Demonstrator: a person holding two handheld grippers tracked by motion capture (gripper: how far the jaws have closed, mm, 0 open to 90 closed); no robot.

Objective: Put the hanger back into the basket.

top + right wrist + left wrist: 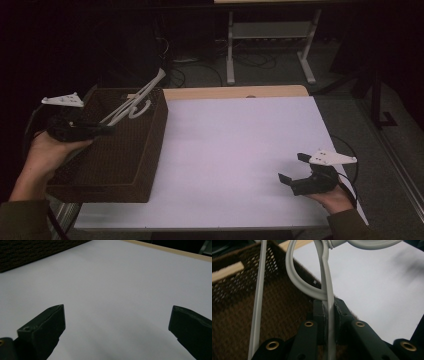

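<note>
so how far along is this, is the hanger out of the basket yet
Partly. The left tongs are shut on the white hanger, which is lifted and tilted above the brown basket, with one end past the far rim. It hasn't been set on the white table. The right tongs wait open over the table, holding nothing. Where the hanger should go is unclear.

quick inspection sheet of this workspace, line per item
surface: white rectangular tabletop, bare, pale wood edge at the far side
job's things: dark brown woven basket at the left; white plastic clothes hanger held up over it
clutter: nothing seen
grippers: left gripper shut on the hanger; right gripper open, empty, near the right edge
cables: black cable looping by the right gripper; more on the floor
surroundings: dark room, grey metal table frame behind
</note>
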